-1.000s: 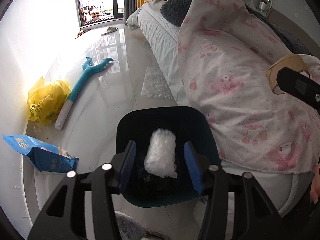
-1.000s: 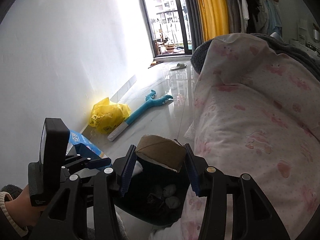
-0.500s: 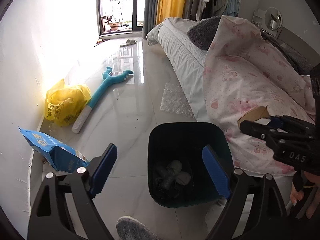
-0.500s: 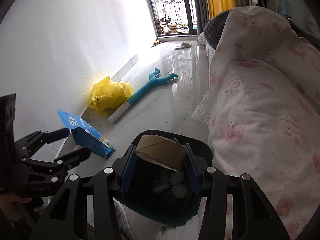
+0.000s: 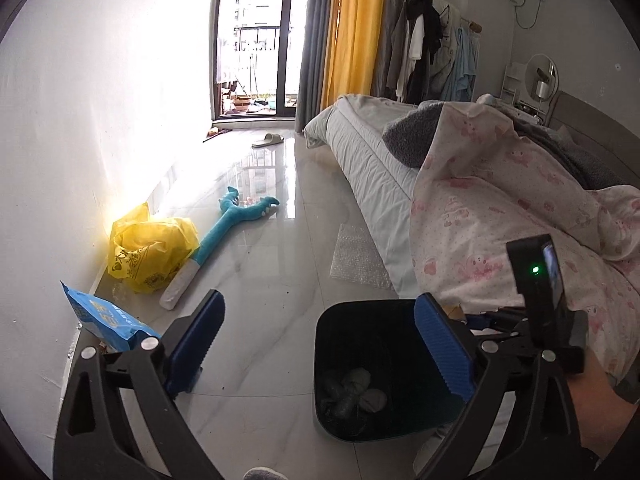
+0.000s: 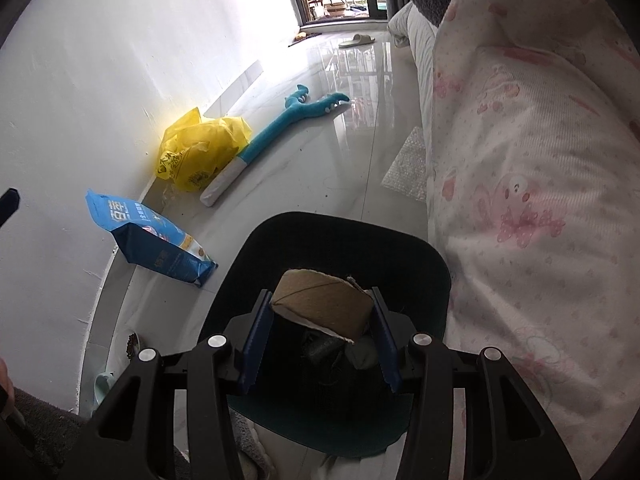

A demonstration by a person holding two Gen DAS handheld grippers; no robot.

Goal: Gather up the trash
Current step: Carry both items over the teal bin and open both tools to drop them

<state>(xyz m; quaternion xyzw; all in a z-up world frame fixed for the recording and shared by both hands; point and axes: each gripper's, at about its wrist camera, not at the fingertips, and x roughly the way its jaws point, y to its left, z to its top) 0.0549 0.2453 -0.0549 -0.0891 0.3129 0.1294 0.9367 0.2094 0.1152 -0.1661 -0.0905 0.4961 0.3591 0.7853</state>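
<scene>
Two grippers at one dark trash bin (image 6: 434, 264), bedside.
Right gripper (image 6: 320, 330): fingers clamped on a cardboard tape roll (image 6: 322, 303), held over the bin's mouth. Left gripper (image 5: 320, 346): jaws spread wide, holding nothing, left of the bin; crumpled waste (image 5: 356, 394) lies inside. Blue bag (image 6: 150, 240), yellow bag (image 6: 200, 152) lie beyond the bin, along the wall.

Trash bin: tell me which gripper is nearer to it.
Right. The right gripper hangs directly over the trash bin, shut on a cardboard roll. The left gripper is open, drawn back toward the floor on the bin's left.
</scene>
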